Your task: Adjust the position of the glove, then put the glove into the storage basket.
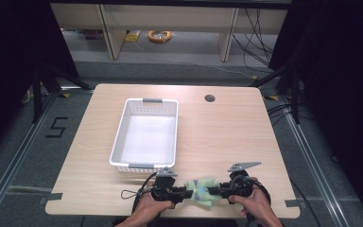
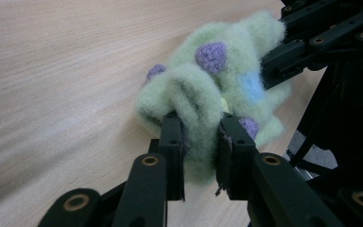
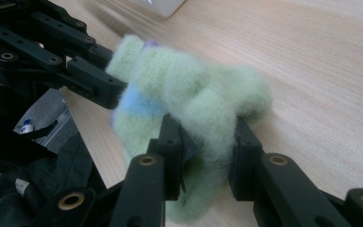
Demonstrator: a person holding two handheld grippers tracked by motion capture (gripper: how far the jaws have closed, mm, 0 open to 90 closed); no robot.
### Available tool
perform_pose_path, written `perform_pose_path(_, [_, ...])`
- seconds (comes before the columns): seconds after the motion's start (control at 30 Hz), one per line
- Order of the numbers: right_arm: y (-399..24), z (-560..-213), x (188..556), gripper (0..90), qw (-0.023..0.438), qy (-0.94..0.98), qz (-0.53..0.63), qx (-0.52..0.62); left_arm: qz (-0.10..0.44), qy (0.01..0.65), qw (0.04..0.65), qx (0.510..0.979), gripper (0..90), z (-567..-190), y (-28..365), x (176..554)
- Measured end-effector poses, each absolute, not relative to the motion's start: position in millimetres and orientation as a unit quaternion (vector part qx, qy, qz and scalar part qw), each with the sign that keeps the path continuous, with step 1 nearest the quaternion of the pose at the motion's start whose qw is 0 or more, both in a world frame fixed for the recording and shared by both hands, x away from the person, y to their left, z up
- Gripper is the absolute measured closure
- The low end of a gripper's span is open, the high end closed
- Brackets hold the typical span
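Fuzzy pale-green fleece toy with purple spots (image 1: 203,190), likely light and squashy, lies at the wooden table's (image 1: 227,137) six-o'clock edge, pinched at nine o'clock by the left gripper (image 1: 183,193) and at three by the right gripper (image 1: 214,191), white plastic basket (image 1: 123,142) at eleven.

- High view: the table (image 1: 227,137) is evenly and brightly lit from above; the white basket (image 1: 123,127) on it glares, its floor washed out. Around the table the room falls into deep shadow.
- High view: soft overall, with fine detail lost.
- Left gripper view: the fuzzy green toy (image 2: 208,90) is fairly sharp; the table beyond the toy blurs into streaks.
- Right gripper view: the toy is slightly blurred; left of the toy, everything is dim and dark.
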State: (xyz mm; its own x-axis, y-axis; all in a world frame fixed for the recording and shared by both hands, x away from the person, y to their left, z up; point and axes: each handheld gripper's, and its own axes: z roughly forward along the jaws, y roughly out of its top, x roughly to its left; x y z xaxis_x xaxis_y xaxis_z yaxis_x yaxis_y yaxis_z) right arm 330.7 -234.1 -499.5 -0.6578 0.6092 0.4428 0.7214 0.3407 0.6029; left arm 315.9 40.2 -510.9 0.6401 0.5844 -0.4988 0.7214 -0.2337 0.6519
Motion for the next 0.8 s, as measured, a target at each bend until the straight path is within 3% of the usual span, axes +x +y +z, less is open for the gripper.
perform_pose_path(0.8, [-223, -484, 322, 73.1, 0.060, -0.812, -0.423, -0.398, -0.066, 0.403, 0.469, 0.783, 73.4, -495, 51, 310])
